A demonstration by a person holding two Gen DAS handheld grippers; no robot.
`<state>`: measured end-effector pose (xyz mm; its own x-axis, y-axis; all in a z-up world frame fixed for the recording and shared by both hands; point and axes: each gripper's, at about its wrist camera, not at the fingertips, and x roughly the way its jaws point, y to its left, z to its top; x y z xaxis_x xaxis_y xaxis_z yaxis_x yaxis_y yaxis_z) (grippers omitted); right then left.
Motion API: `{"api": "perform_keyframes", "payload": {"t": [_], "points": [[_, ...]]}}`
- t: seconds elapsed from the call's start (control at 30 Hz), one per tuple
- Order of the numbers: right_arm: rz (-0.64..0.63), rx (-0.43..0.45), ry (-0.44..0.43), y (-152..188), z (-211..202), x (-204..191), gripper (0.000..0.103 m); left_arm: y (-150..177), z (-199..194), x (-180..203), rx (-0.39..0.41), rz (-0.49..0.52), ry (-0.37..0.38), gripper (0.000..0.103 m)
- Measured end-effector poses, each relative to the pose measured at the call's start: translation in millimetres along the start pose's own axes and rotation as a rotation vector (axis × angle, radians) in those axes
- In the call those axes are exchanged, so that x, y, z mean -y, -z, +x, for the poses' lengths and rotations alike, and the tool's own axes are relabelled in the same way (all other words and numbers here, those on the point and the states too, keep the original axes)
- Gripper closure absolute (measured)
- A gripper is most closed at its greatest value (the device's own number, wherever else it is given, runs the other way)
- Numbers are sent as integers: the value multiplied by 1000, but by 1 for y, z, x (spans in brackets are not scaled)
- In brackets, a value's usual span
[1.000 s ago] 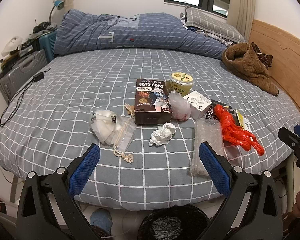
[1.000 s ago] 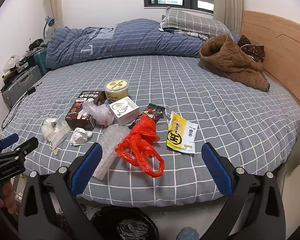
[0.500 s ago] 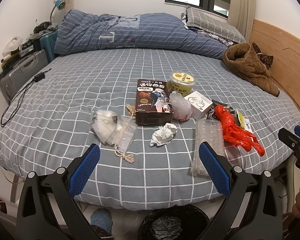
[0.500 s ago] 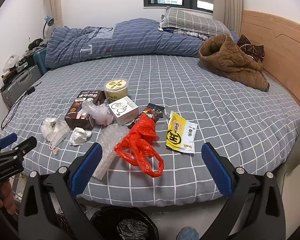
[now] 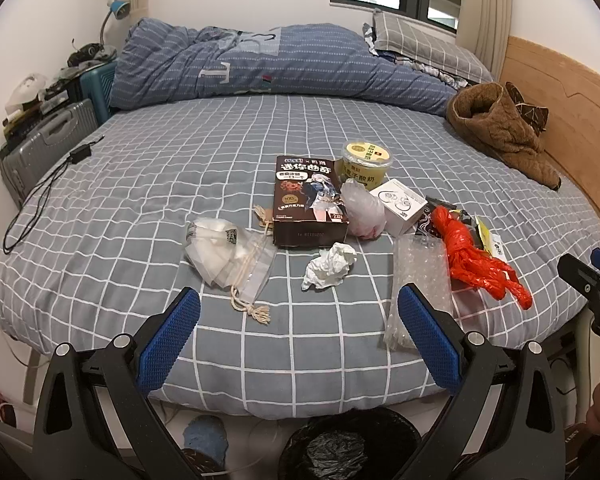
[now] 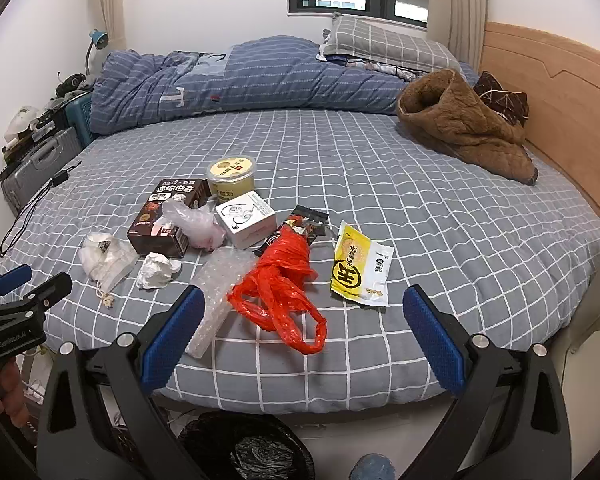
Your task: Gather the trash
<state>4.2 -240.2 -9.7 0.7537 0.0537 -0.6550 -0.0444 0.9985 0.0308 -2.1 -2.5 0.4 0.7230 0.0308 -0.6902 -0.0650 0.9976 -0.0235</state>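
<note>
Hovering at the foot of the bed (image 5: 100,216), both claws are spread wide with nothing between the pads, so I'd say this is the very start of the pickup and nothing has been collected yet.

Nearest, right under both claws on the floor, sits a bin lined with a black bag (image 6: 244,448).

Left gripper (image 5: 298,334): just ahead and between its fingers lies a crumpled white tissue (image 5: 330,266). Ahead to its left there's a clear zip bag with a drawstring pouch (image 5: 228,258), and off its right finger a sheet of bubble wrap (image 5: 418,276) hanging over the bed edge. Farther on come a dark cookie box (image 5: 310,206), a crumpled clear plastic bag (image 5: 364,210) leaning on it, a small white box (image 5: 400,204), and beyond them a yellow yogurt tub (image 5: 366,162).

Right gripper (image 6: 304,334): a red plastic bag (image 6: 280,280) lies just ahead between its fingers, with a yellow snack wrapper (image 6: 360,268) ahead to the right and a black wrapper (image 6: 310,218) behind the red bag.

Next move, I reckon: push a claw forward and down over the closest piece, close on it, then pull back and drop it in the bin. The tissue and red bag are soft, so the pinch probably needs to go low.
</note>
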Motion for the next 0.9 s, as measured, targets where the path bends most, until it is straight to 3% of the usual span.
{"api": "perform_keyframes", "payload": {"t": [0.57, 0.9], "points": [[-8, 0, 3, -2, 1, -2, 8, -1, 2, 4, -7, 10, -3, 6], [-27, -30, 8, -22, 39, -14, 10, -15, 44, 16, -53, 13, -4, 6]]}}
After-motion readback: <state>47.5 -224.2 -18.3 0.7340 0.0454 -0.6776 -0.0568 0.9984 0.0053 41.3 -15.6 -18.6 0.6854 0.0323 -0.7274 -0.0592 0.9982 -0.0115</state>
